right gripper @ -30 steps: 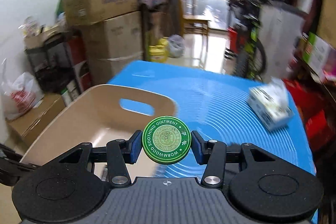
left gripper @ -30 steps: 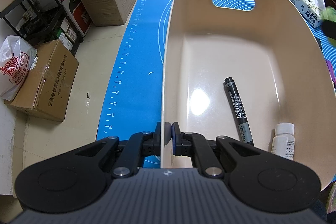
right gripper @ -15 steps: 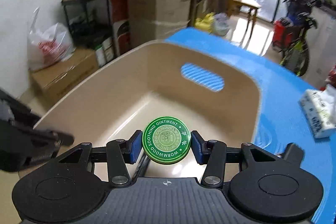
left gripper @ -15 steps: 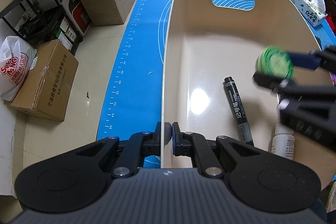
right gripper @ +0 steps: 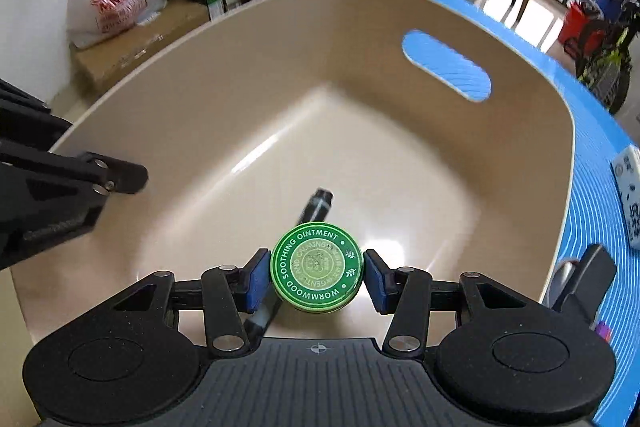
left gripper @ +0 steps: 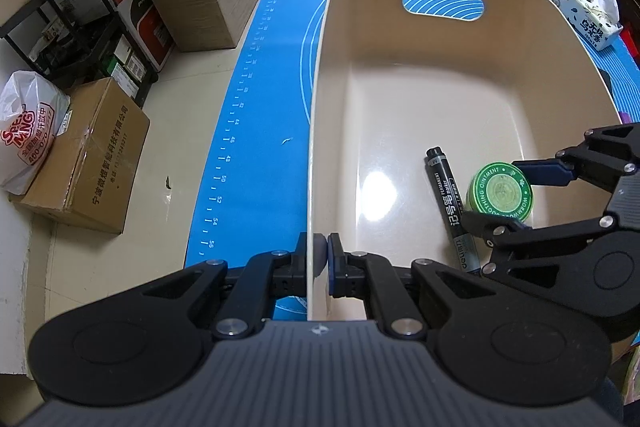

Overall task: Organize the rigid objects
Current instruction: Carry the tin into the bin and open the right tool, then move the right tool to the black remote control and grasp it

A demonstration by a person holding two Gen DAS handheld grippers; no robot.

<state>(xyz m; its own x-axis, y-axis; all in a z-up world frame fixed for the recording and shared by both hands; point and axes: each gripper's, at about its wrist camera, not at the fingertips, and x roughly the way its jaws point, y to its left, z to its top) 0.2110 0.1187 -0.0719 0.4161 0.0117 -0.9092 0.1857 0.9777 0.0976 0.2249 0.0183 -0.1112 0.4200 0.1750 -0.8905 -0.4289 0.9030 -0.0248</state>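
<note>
The near rim of the beige bin is clamped between the closed jaws of the left gripper, unchanged from a second ago. The green ointment tin is gripped between the pads of the right gripper, which has been carried from above the blue mat down into the bin. The tin is now held just beside the black marker, low over the floor. Release is judged the next step.
</note>
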